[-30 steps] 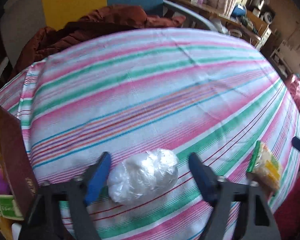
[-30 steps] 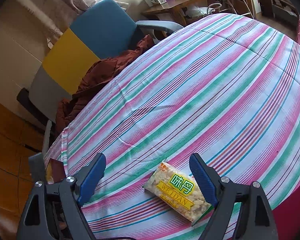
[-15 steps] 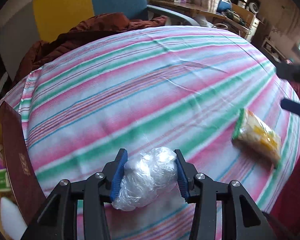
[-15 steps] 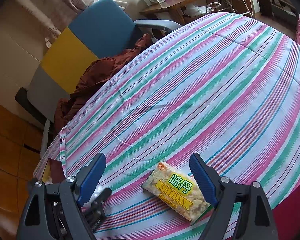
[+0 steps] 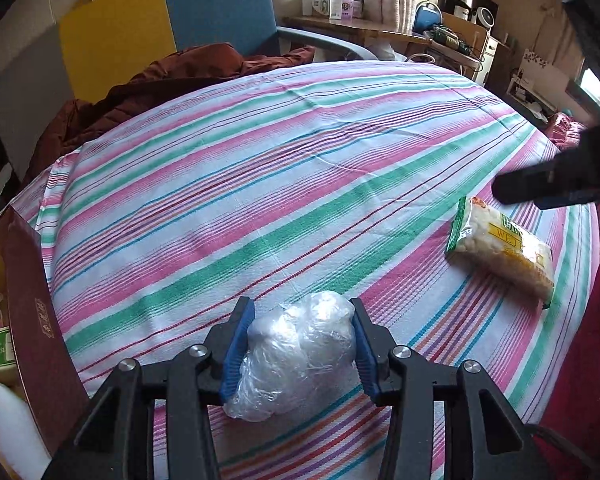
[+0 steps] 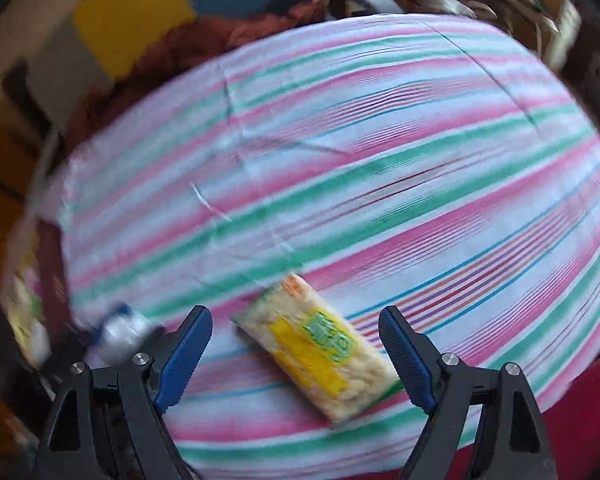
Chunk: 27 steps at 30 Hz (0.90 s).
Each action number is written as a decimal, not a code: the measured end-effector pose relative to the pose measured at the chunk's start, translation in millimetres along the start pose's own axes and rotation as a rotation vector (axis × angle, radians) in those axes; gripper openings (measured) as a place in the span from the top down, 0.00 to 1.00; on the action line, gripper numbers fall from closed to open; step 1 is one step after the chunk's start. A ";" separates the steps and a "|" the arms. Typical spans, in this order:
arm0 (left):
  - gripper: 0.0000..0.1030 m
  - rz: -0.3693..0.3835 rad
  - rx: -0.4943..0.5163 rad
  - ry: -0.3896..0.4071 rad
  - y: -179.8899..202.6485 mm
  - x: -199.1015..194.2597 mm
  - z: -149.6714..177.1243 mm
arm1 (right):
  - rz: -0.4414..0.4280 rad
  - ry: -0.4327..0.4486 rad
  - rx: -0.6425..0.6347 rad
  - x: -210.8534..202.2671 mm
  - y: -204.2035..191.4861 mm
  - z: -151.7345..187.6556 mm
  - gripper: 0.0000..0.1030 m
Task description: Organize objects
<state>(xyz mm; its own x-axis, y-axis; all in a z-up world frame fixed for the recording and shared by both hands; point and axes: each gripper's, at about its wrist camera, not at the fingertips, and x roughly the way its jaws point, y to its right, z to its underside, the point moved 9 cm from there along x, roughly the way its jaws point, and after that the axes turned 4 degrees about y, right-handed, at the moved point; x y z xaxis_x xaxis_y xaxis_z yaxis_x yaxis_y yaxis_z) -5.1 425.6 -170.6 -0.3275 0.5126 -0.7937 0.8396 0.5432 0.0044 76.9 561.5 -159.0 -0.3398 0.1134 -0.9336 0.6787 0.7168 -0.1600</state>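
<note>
Crumpled clear plastic bag [image 5: 300, 356], lower centre of the left wrist view; my left gripper [image 5: 300, 350] clamps it between both blue pads, over the striped cloth [image 5: 260, 184]; yellow snack packet [image 6: 320, 354], lying flat at lower centre of the blurred right wrist view, sits between the spread fingers of my right gripper [image 6: 296, 350], untouched by either; maroon box [image 5: 32, 320] at the left edge of the left wrist view.

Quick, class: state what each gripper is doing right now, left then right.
Left gripper: closed on the clear plastic bag.
Right gripper: open, holding nothing, with the snack packet lying between its fingers.
</note>
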 end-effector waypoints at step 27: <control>0.52 0.021 -0.029 0.027 -2.3 -0.6 0.7 | -0.003 -0.071 -0.076 42.0 -6.4 -2.2 0.51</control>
<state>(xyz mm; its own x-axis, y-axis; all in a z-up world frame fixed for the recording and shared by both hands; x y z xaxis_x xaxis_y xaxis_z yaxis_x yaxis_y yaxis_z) -6.5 423.6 -170.6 -0.3219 0.5421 -0.7762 0.8336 0.5509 0.0390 56.9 563.2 -196.5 -0.2926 0.0643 -0.9541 0.6258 0.7673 -0.1402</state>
